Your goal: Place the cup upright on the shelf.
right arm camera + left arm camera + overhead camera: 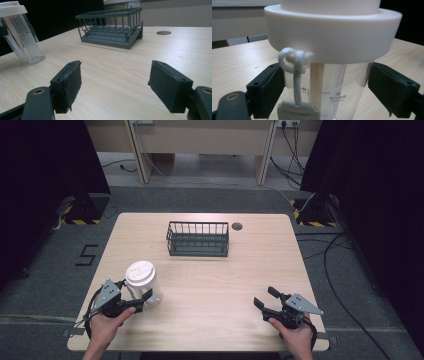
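A clear plastic cup [144,282] with a white lid [332,32] stands upright at the table's front left. A knotted white cord [295,62] with a tag hangs from the lid. My left gripper [136,292] is open, with one jaw on each side of the cup's body [332,82]. Its pads [272,92] sit close against the cup's walls. At the front right my right gripper [265,296] is open with nothing between its jaws [115,82]. It points toward the middle of the table. The right gripper view also has the cup [22,35] at its far left.
A dark wire basket [198,240] stands at the back middle of the wooden table [225,285], and it looks empty in the right gripper view [112,27]. A round cable hole [237,226] lies just right of it. Cables run over the floor at the right.
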